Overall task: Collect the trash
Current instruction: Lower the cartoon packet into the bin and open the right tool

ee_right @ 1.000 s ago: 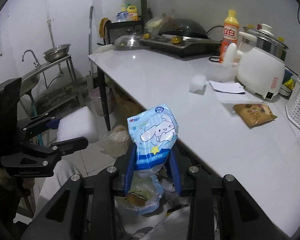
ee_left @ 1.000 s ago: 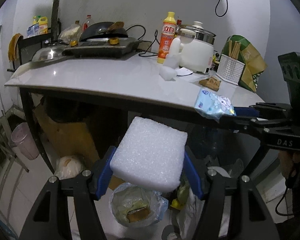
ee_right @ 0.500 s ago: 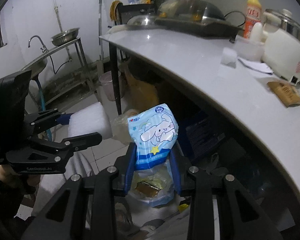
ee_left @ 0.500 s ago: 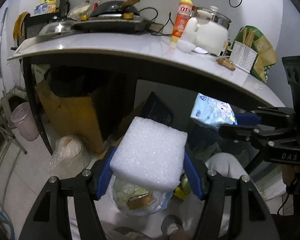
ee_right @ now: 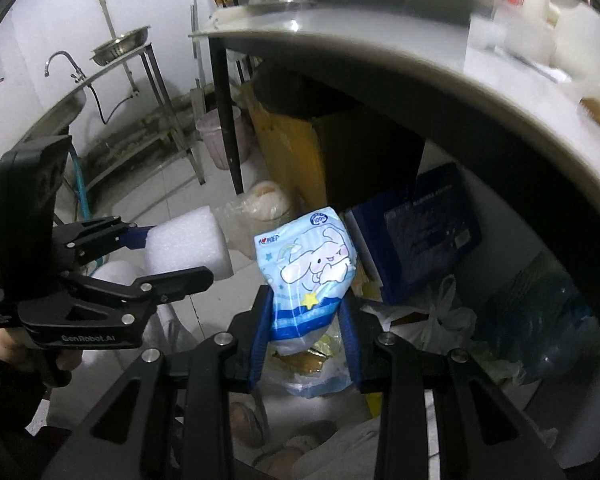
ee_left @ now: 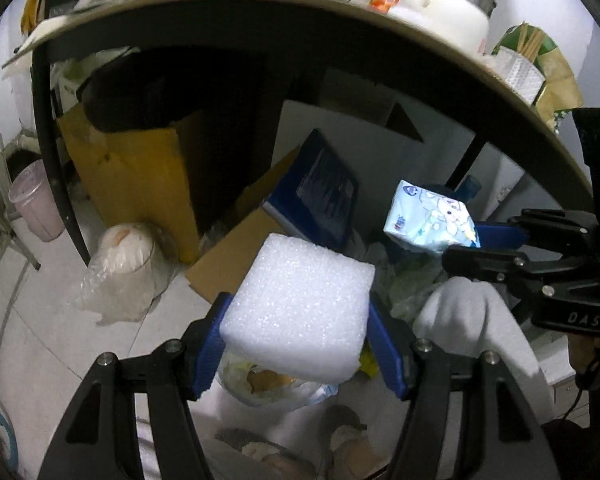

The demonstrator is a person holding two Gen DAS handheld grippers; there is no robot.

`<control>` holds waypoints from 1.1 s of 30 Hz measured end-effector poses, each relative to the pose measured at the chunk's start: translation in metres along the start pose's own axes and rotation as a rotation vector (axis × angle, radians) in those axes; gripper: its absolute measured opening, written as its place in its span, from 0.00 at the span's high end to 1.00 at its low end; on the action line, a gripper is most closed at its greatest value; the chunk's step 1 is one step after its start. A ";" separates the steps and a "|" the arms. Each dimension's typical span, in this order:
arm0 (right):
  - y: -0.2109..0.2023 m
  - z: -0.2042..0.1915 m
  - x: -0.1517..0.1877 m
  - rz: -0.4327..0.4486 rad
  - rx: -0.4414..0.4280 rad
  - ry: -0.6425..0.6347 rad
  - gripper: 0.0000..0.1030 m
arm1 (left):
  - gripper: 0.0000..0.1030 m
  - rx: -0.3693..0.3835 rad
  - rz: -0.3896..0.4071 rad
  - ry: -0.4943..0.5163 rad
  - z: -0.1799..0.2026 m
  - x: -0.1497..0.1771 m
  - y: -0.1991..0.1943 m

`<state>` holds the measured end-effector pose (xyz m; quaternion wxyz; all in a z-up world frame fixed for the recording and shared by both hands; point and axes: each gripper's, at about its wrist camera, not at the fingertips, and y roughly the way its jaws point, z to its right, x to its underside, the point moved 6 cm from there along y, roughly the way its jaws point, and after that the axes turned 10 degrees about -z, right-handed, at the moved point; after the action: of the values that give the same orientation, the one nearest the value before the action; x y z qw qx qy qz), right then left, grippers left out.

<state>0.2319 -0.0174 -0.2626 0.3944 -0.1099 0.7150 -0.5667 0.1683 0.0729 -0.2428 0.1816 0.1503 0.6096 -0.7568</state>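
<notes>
My left gripper [ee_left: 298, 332] is shut on a white foam block [ee_left: 298, 312], which also shows in the right wrist view [ee_right: 188, 242]. My right gripper [ee_right: 306, 320] is shut on a light blue tissue pack with a cartoon print [ee_right: 310, 266], seen too in the left wrist view [ee_left: 430, 222]. Both are held low, below the table edge, above an open plastic trash bag [ee_left: 276, 384] holding wrappers on the floor; the same bag shows in the right wrist view [ee_right: 320, 368]. The foam block hides much of the bag.
The white table top [ee_right: 380, 52] curves overhead with a dark frame leg [ee_left: 56, 184]. Under it stand a brown cardboard box [ee_left: 140, 172], a blue box [ee_left: 324, 192], a tied bag [ee_left: 120, 256] and a pink bin [ee_left: 34, 200]. A sink stand [ee_right: 112, 92] is at left.
Both grippers have dropped from table height to below the table edge, carrying the foam block and tissue pack down toward the trash bag. Both grips are unchanged.
</notes>
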 end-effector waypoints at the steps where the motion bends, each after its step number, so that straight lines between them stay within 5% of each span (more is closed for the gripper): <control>1: 0.006 0.002 -0.002 -0.011 -0.002 0.003 0.70 | 0.36 0.000 -0.010 -0.005 -0.002 0.001 0.006; 25: 0.104 0.047 0.016 -0.177 -0.048 0.093 0.70 | 0.30 0.018 -0.249 -0.110 -0.027 0.018 0.128; 33: 0.136 0.054 0.011 -0.232 -0.048 0.095 0.70 | 0.27 0.033 -0.276 -0.168 -0.042 0.024 0.143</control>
<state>0.3010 -0.0174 -0.3921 0.2892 -0.1745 0.7285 -0.5960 0.2130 0.0849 -0.3866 0.1238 0.0041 0.5945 -0.7945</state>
